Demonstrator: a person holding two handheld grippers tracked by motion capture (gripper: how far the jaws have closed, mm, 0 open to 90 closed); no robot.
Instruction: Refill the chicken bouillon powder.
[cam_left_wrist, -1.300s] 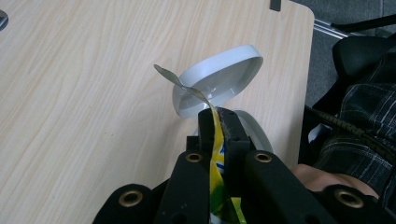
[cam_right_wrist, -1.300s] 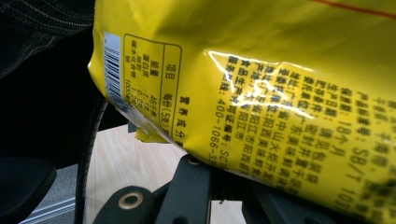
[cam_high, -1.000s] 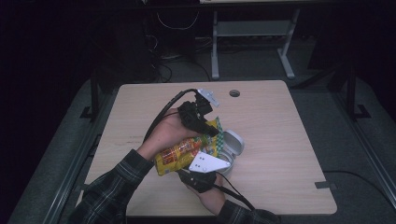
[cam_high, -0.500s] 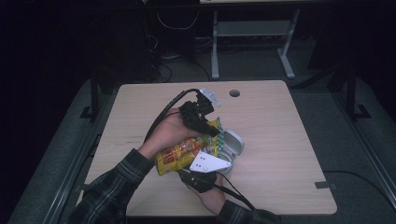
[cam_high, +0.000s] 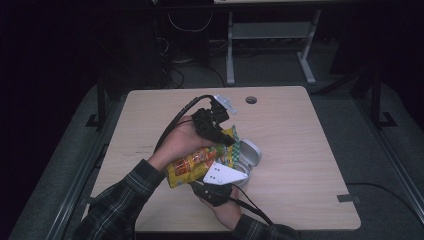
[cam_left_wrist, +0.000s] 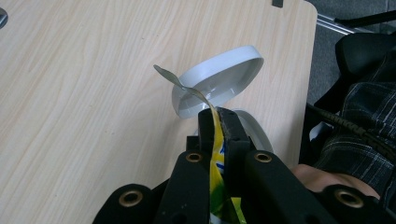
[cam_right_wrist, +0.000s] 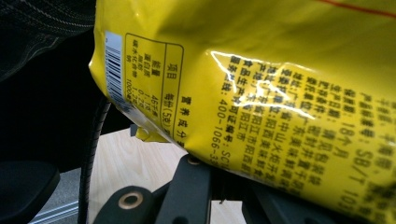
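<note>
High view: the left gripper (cam_high: 216, 131) sits above the middle of the counter (cam_high: 300, 150), its jaws pinched tight on the top edge of a yellow snack bag (cam_high: 192, 165). Left gripper view has that thin edge of the bag (cam_left_wrist: 215, 154) standing squeezed between the two jaws, with a white bowl (cam_left_wrist: 219, 79) tipped on its side just past the jaw tips, on the counter (cam_left_wrist: 84, 93). Moving right, the right gripper (cam_high: 216, 186) lies under the bag's lower end. Right gripper view has the printed bag (cam_right_wrist: 261, 93) lying over its jaws, which are closed; whether they grip the bag I cannot tell.
</note>
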